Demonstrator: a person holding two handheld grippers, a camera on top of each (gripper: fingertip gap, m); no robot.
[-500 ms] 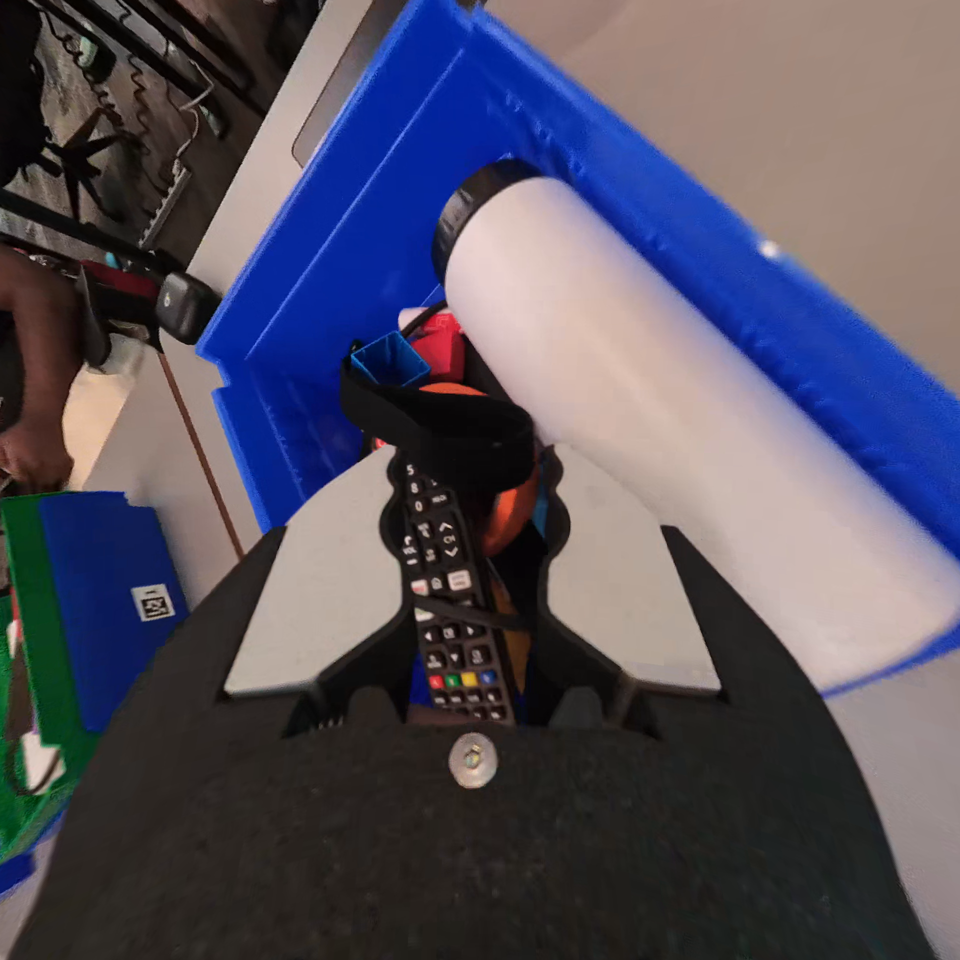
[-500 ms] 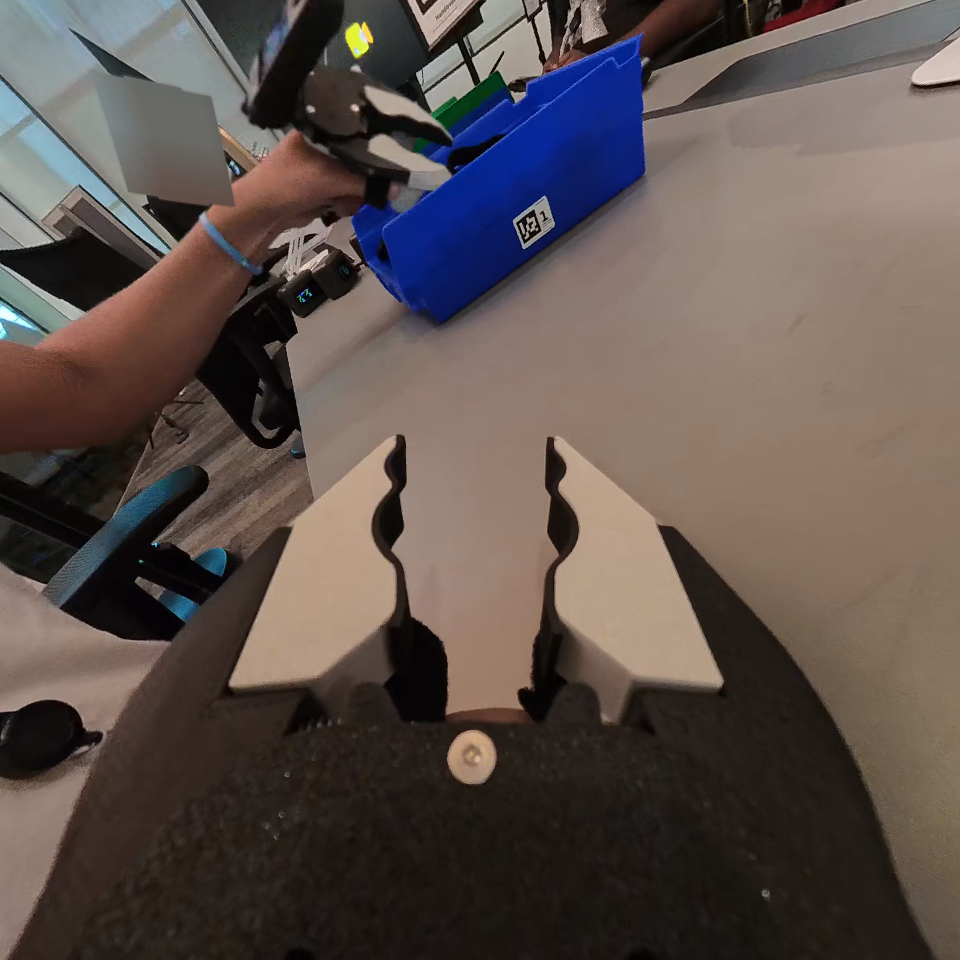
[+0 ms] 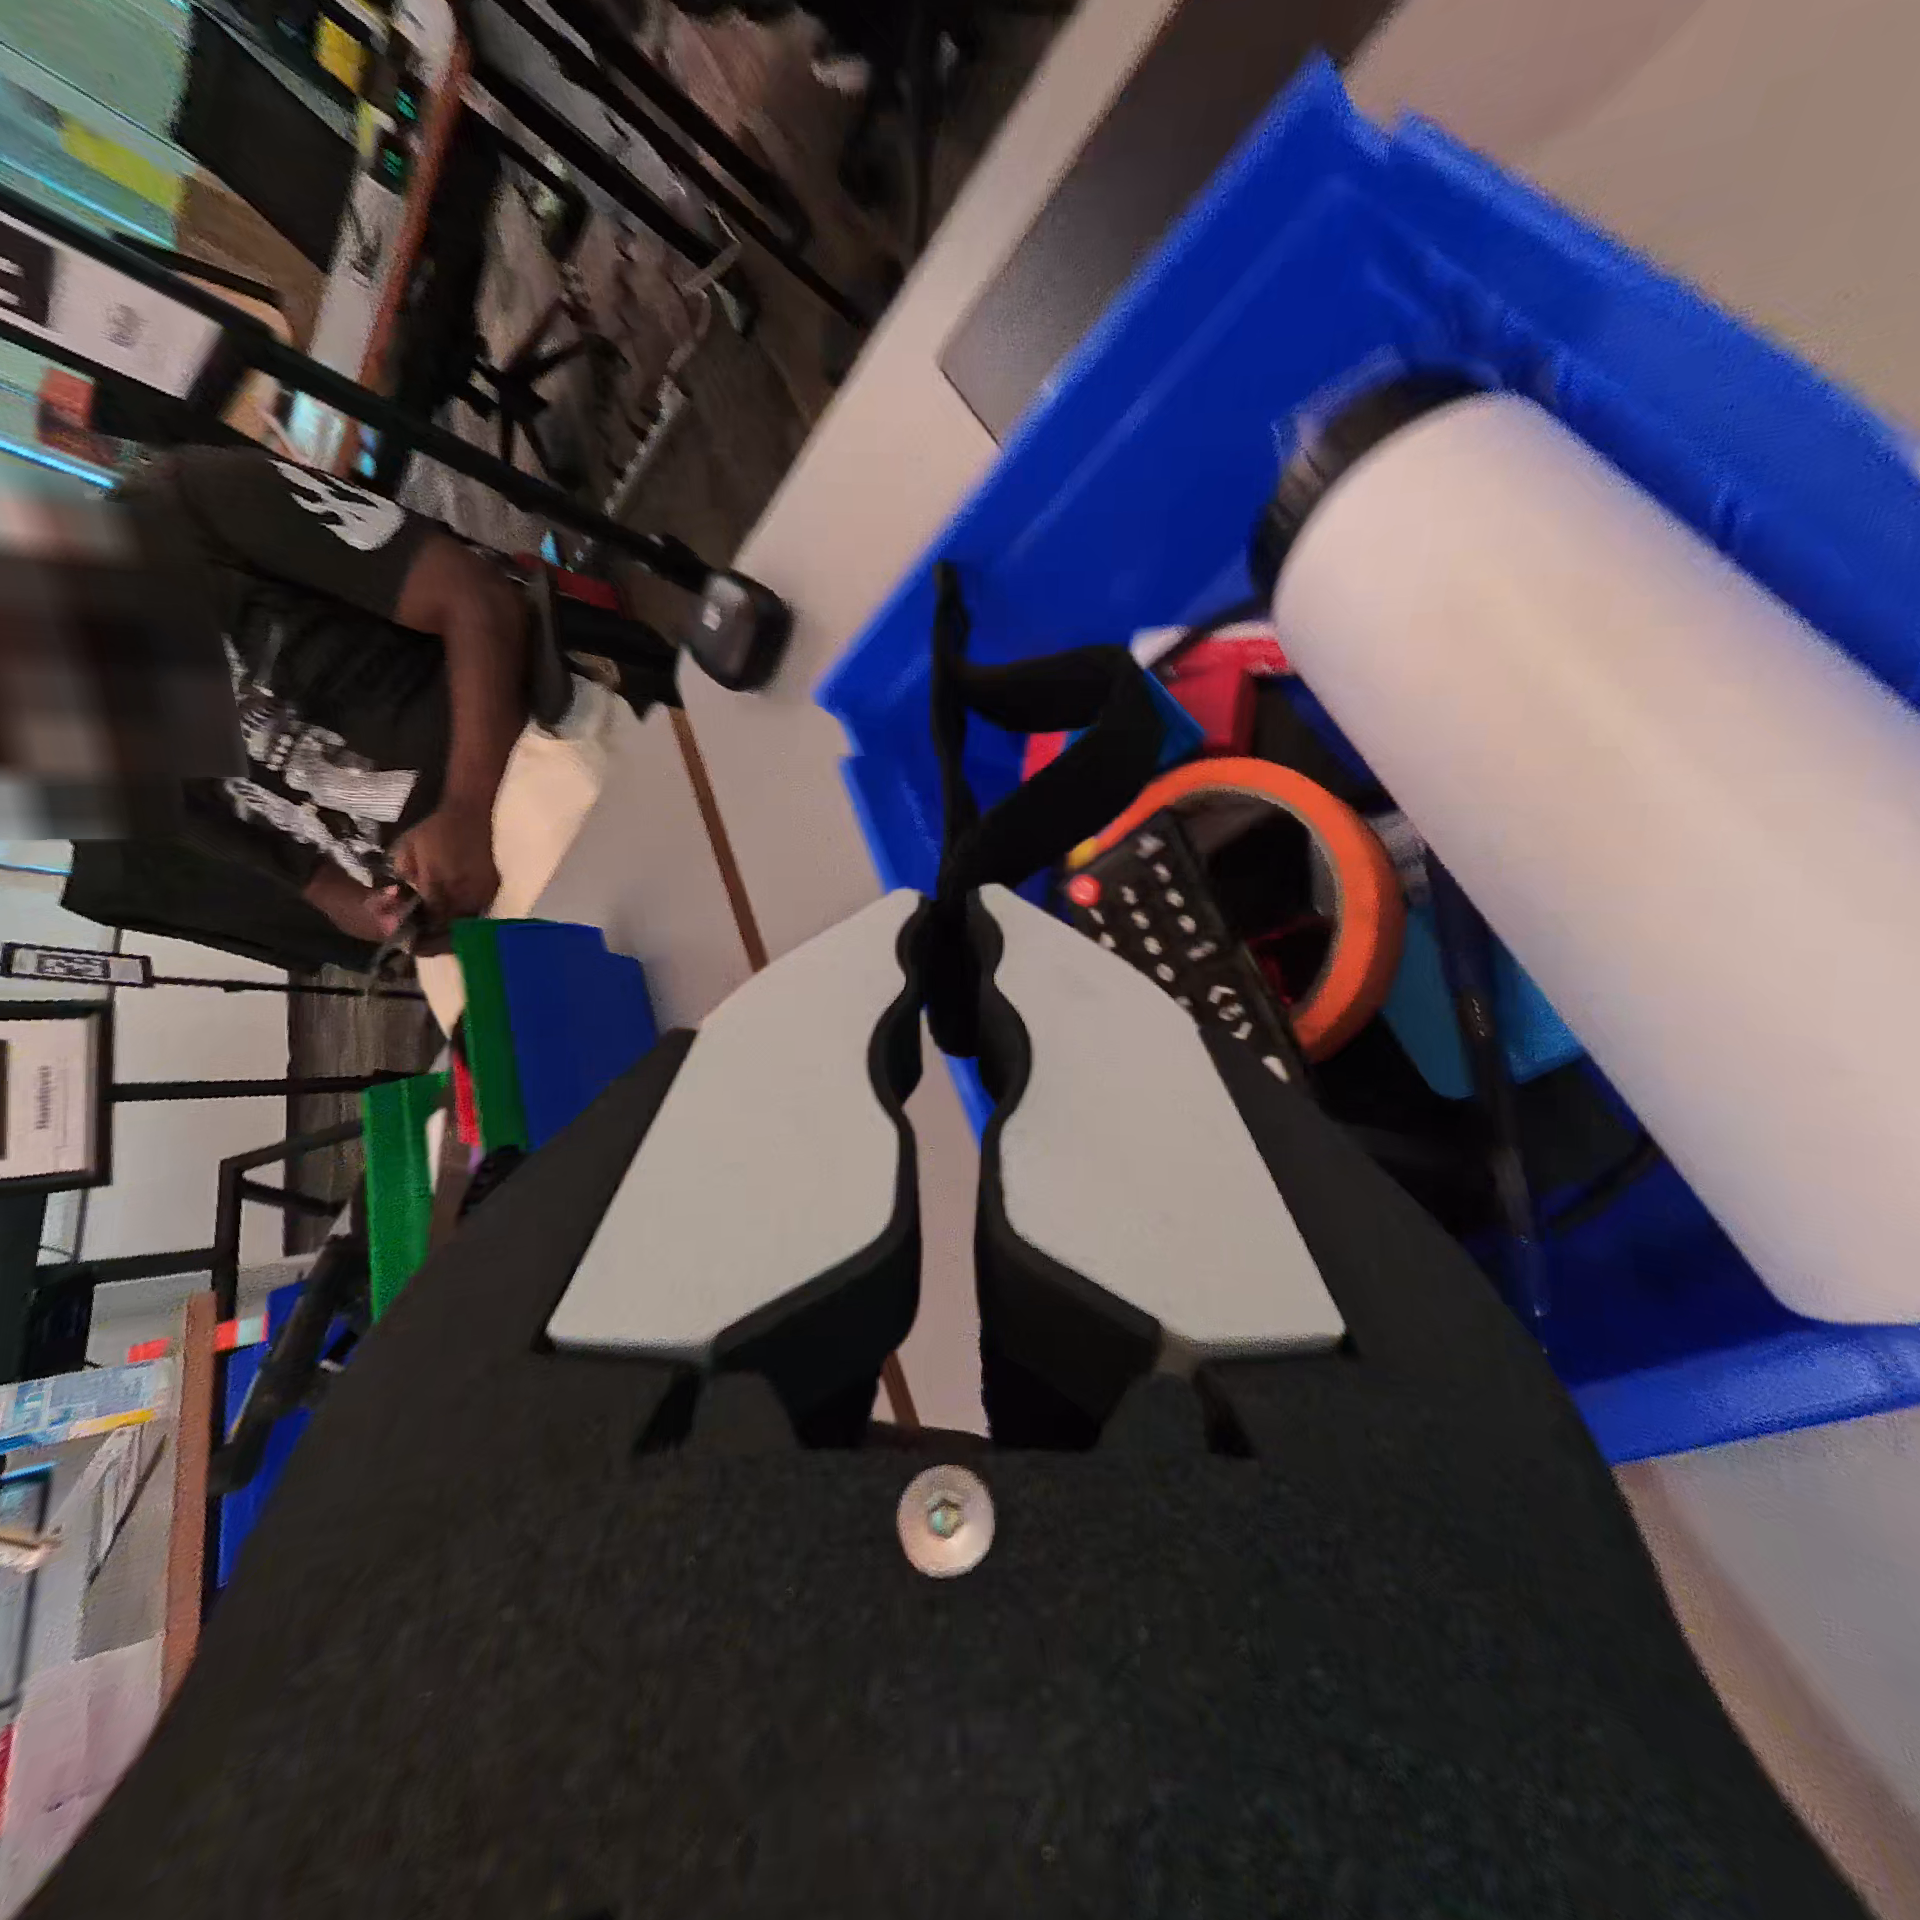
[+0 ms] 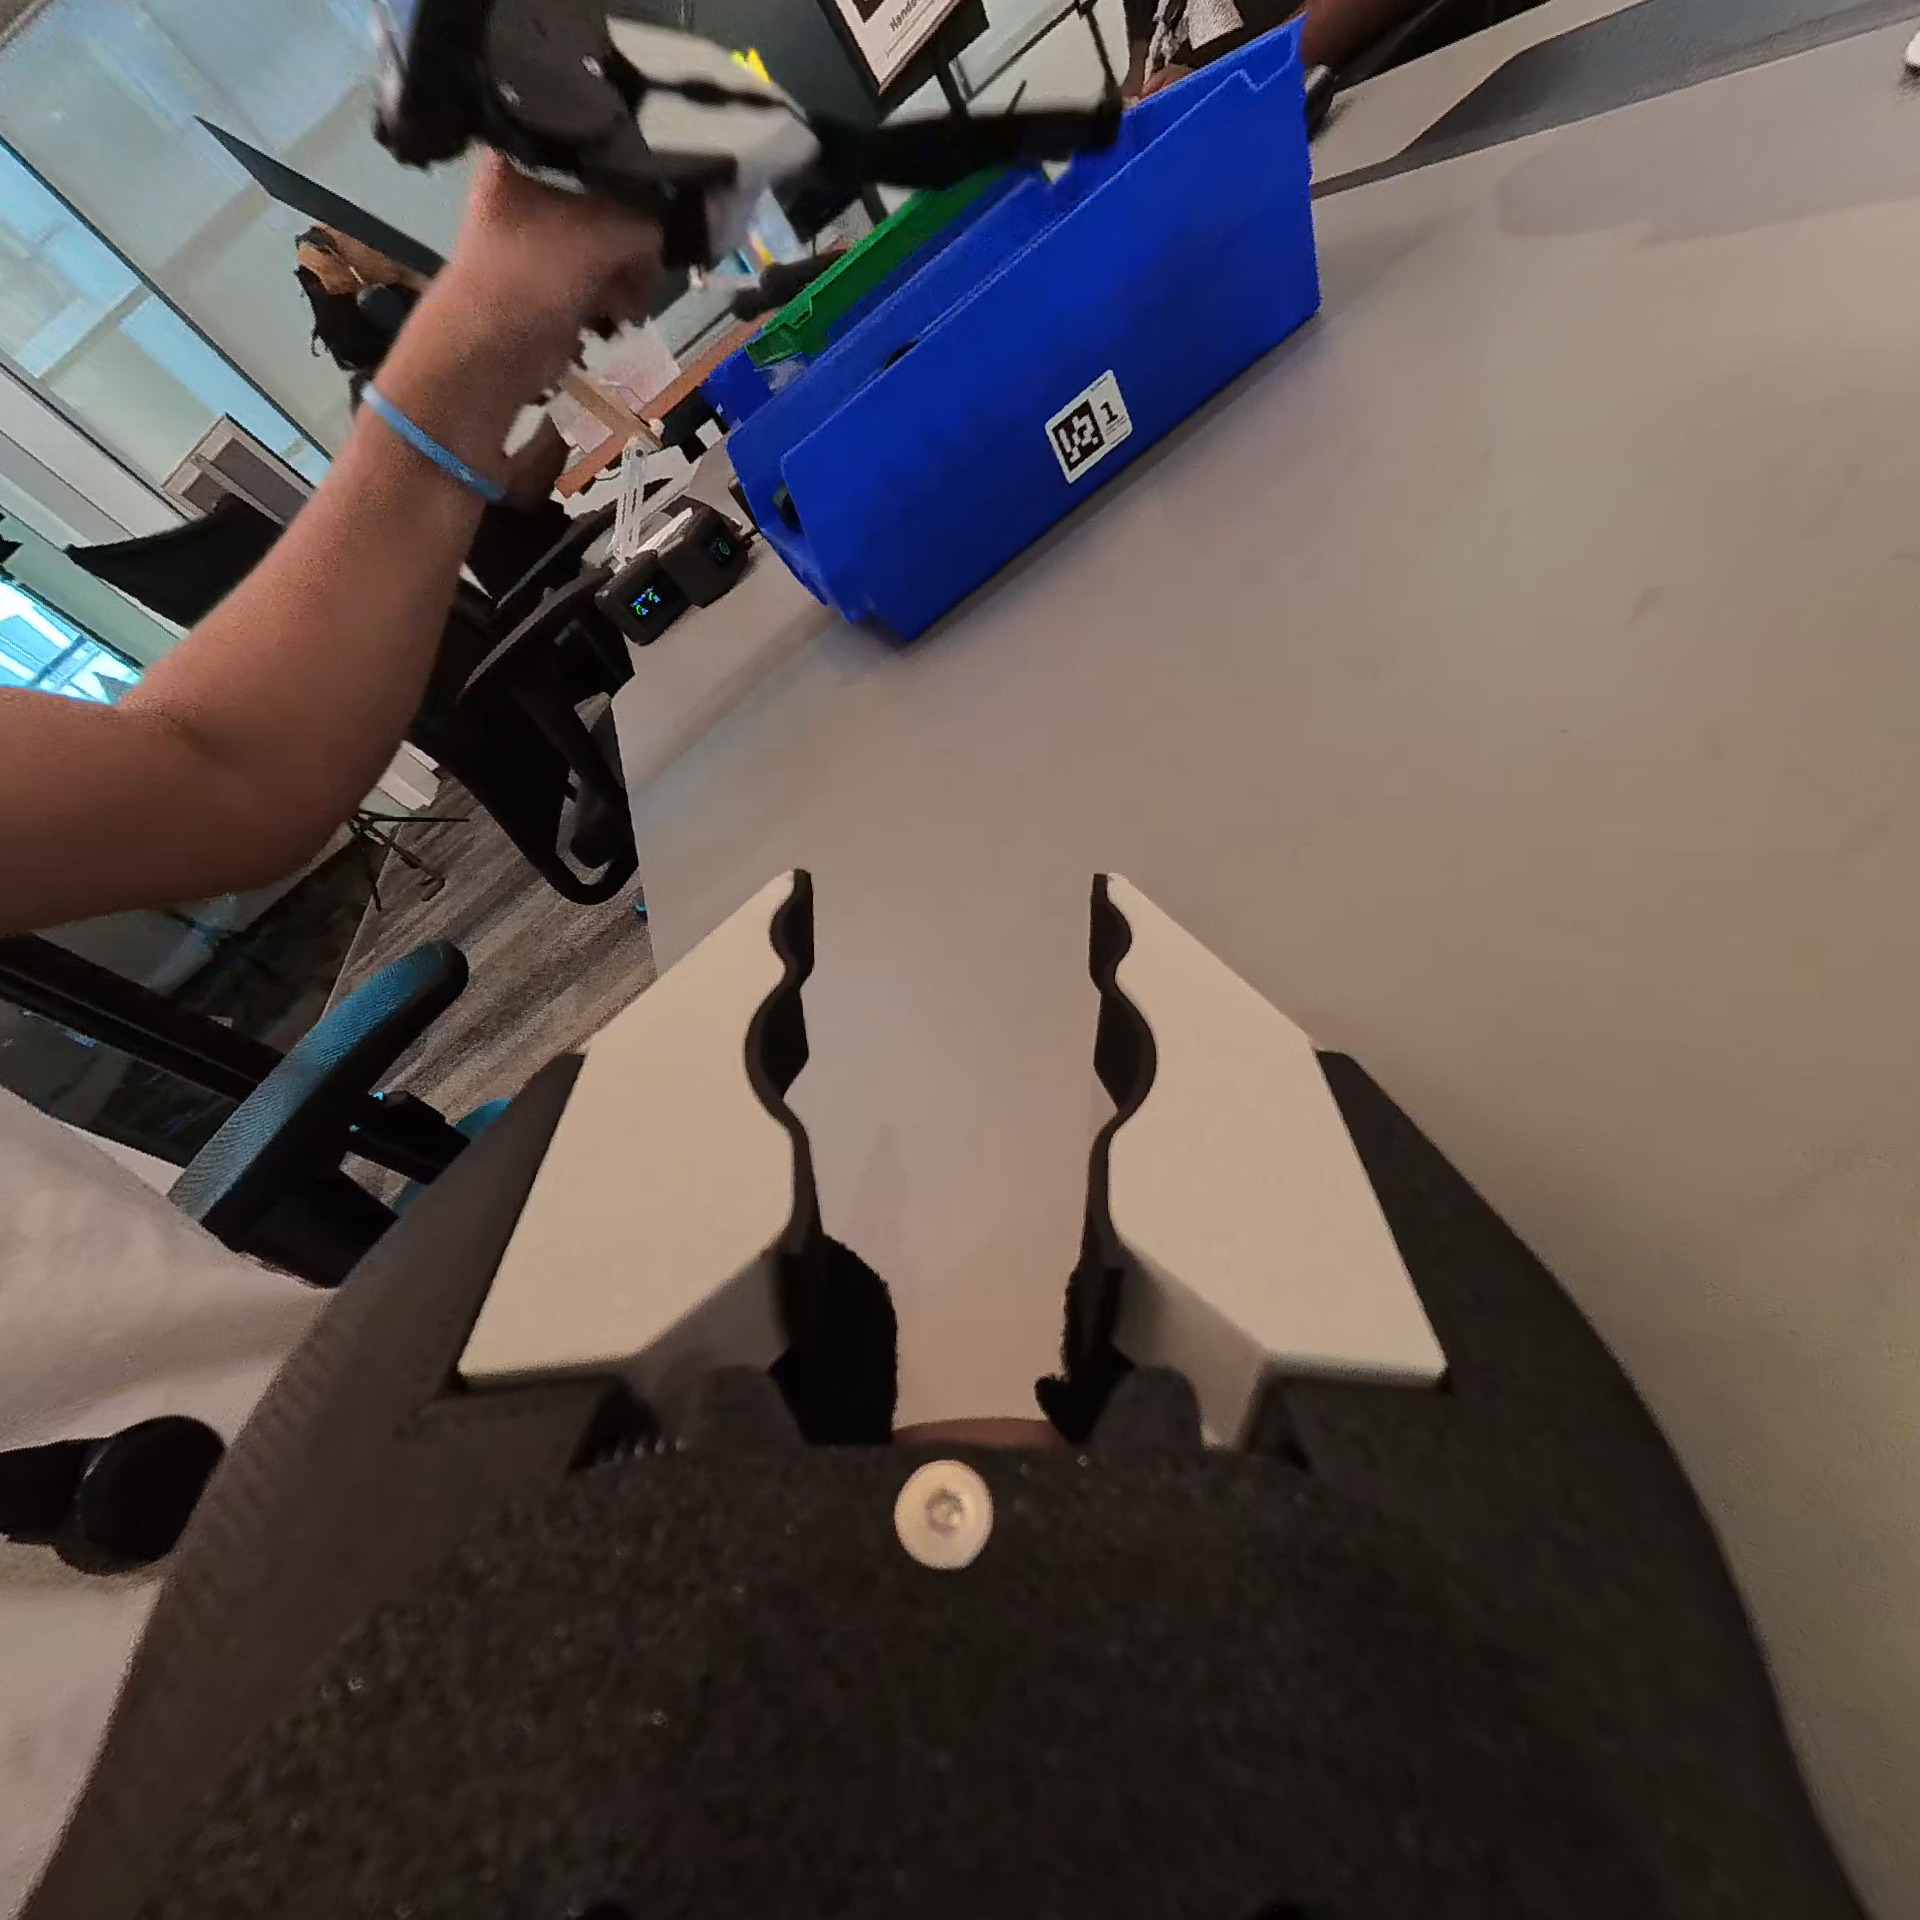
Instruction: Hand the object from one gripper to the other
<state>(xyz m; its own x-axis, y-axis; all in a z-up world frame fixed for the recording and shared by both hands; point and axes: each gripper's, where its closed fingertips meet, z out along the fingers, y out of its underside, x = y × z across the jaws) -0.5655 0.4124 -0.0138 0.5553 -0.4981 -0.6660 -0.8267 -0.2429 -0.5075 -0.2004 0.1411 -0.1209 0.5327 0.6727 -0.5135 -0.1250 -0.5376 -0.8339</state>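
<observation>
Right wrist view: bare table (image 4: 1455, 831) ahead.

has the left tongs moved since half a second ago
Yes. The left tongs have risen off the blue bin, lifting the black strap.

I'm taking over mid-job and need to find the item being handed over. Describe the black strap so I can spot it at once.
Find the blue bin on the grey table, with the big white cylinder lying in it. At its near-left corner the left gripper has its jaws shut on the black strap. Unlike the orange tape roll and remote beside it, it is soft, twisted and lifted.
</observation>
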